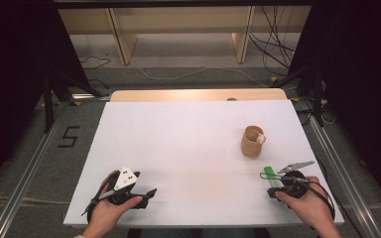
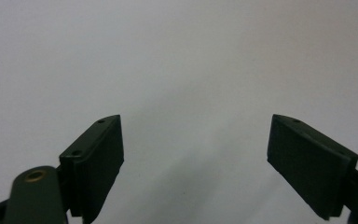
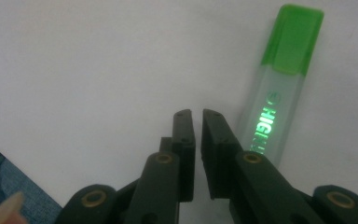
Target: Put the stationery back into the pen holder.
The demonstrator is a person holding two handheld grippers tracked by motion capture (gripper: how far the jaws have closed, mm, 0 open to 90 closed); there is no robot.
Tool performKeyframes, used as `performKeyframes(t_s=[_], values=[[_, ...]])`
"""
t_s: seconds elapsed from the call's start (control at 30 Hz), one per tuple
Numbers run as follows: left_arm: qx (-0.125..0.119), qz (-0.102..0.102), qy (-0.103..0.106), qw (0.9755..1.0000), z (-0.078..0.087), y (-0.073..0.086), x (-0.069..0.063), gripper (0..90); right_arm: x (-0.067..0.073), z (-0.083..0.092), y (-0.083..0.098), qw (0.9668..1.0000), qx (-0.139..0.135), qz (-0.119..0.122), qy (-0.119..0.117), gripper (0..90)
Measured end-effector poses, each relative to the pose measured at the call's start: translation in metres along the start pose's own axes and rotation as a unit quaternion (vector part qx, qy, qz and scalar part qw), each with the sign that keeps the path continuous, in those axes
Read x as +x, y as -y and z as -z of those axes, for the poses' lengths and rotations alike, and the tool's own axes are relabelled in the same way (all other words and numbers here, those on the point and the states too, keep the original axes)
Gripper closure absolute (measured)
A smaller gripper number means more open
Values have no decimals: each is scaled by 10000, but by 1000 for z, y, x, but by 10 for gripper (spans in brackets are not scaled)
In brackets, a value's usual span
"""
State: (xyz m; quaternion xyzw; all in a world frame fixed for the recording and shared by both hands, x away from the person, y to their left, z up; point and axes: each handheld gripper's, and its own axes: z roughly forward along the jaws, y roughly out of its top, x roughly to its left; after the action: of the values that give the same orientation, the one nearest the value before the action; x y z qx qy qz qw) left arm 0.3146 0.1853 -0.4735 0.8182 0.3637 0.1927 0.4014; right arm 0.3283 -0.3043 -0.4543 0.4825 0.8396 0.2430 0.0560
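Observation:
A green highlighter with a clear barrel lies on the white board near the front right corner. In the right gripper view the highlighter lies just to the right of my right gripper, beside the jaws and not between them. Those jaws stand a narrow slit apart with nothing in the gap. A hand holds the right gripper at the front edge. My left gripper rests at the front left. Seen in its own view, the left gripper is wide open over bare board.
A tan cup with something pale at its rim stands behind the highlighter, right of centre. A wooden strip borders the board's far edge. Metal rails run along both sides, and cables lie on the floor beyond.

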Motion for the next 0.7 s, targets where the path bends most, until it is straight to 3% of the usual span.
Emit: performKeyframes(t_s=[0.27,0.43,0.7], values=[[5,-4,18,10000,-1,0,-1,184,-11,8,-20,9992,-2,-211,351,722],[3,-9,7,10000,-1,0,0,184,-19,3,-36,9976,290,-487,407,653],[-1,-1,17,10000,-1,0,0,184,-24,-7,-62,9943,596,-614,641,604]])
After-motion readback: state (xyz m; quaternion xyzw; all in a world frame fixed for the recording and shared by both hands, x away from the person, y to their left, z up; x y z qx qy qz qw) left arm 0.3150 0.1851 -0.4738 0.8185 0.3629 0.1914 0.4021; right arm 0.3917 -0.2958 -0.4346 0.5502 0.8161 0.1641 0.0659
